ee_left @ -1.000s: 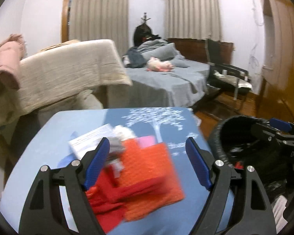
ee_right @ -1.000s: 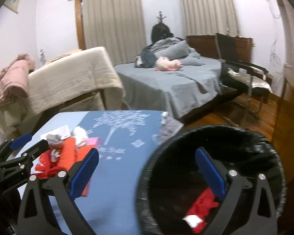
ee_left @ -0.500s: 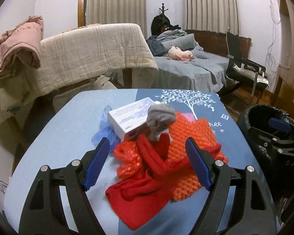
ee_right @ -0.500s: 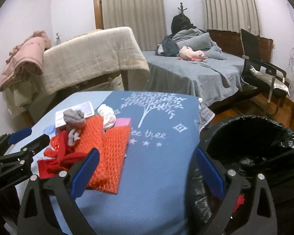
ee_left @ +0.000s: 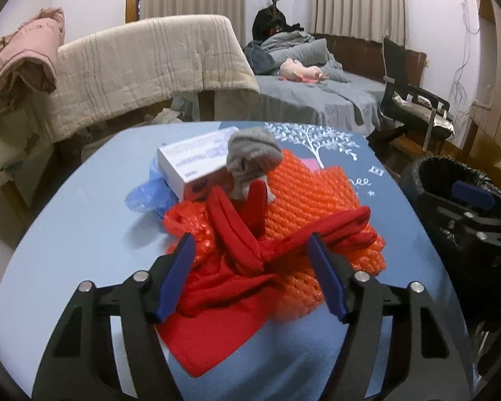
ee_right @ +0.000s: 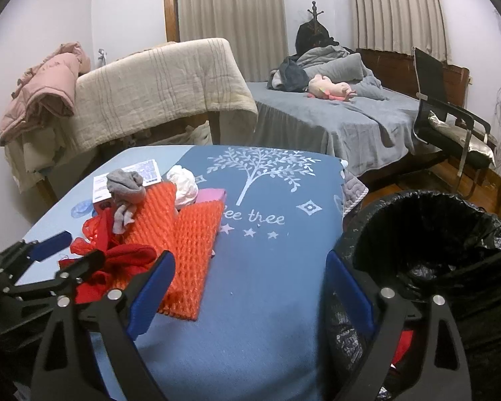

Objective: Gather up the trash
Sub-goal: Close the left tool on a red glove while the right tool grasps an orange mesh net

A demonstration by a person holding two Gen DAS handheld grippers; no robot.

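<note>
A heap of trash lies on the blue table [ee_right: 270, 277]: a red cloth [ee_left: 230, 294], orange foam netting [ee_left: 310, 200], a grey sock [ee_left: 250, 157], a white box [ee_left: 193, 162], blue plastic [ee_left: 143, 197] and a white paper wad [ee_right: 183, 185]. My left gripper [ee_left: 250, 270] is low over the near end of the heap. Its jaws are closing, with the red cloth bunched between the pads, which are not seen to press on it. My right gripper [ee_right: 250, 290] hovers over bare tablecloth beside the bin [ee_right: 434, 244]. Its jaws are wide, closing slightly, with nothing between them.
The bin wears a black bag and stands at the table's right edge, with red scraps [ee_right: 400, 347] inside. Beyond the table are a blanket-draped frame [ee_right: 163, 90], a grey bed [ee_right: 334, 117] and a black chair [ee_right: 451, 123].
My left gripper dropped closer to the heap and its jaws narrowed around the red cloth. The right gripper swung left from over the bin to over the tablecloth.
</note>
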